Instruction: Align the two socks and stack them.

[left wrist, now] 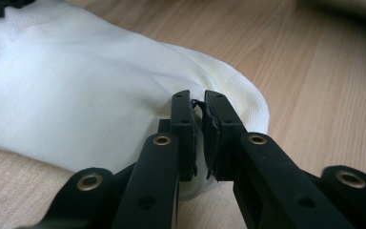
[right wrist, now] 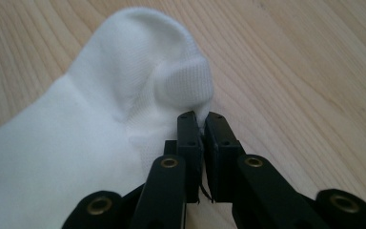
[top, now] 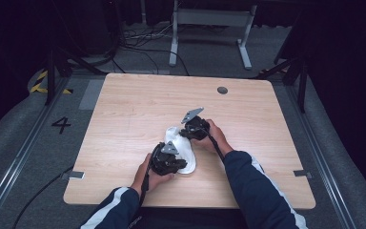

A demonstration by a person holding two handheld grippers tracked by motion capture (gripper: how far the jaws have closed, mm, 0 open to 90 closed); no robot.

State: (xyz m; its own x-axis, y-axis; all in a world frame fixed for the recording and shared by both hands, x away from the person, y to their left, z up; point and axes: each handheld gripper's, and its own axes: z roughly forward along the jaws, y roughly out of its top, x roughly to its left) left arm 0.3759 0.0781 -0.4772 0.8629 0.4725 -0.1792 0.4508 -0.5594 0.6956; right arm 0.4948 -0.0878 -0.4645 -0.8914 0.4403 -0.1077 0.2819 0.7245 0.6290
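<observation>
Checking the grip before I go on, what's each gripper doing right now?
Left gripper: closed, pinching the white sock's edge.
Right gripper: closed, pinching the sock's edge.

A light wooden table with rounded corners sits in the middle of a dim room, its grain running left to right. A small dark round grommet sits near its far right corner, and metal brackets clip the left and right edges. Grey carpet all round, a painted number 4 off the left edge, yellow-black hazard tape further back. Metal floor rails run down both sides. Behind the far edge: a grey metal frame, loose black cables, black curtains.
</observation>
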